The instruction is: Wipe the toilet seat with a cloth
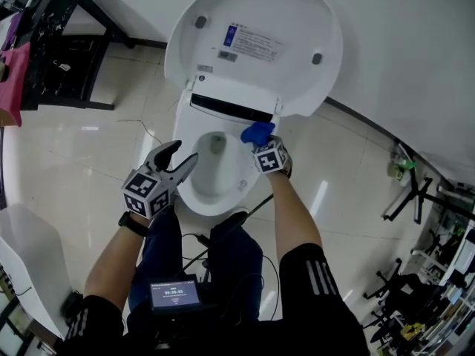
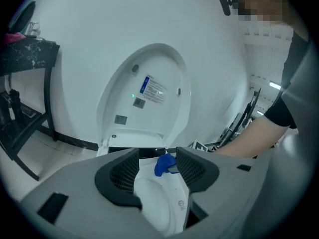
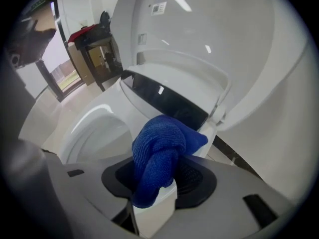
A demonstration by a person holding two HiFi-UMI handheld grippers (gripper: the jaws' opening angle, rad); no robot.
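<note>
Chest-level screen sits at the bottom centre of the head view, with black sleeves to either side of it and both forearms reaching up the frame toward the toilet. Left gripper is at centre left, over the left front edge of the toilet seat. Its own view shows the two dark pads spread wide with nothing held; only the white bowl and the distant blue cloth appear in the gap. Whether it touches the rim cannot be told. A dark watch is on that wrist. Right gripper is right of centre, at the rear right of the seat, just below the hinge and the dark strip across the back of the bowl. In the right gripper view the jaws are closed on the cloth, which bunches up out of them in a thick knotted fold. The fold lies over the back corner of the rim beside the hinge; contact with the seat is not clear. The lid stands raised in the upper centre, label and two round bumpers facing the camera. A black rack stands at the upper left on the glossy tile floor.
</note>
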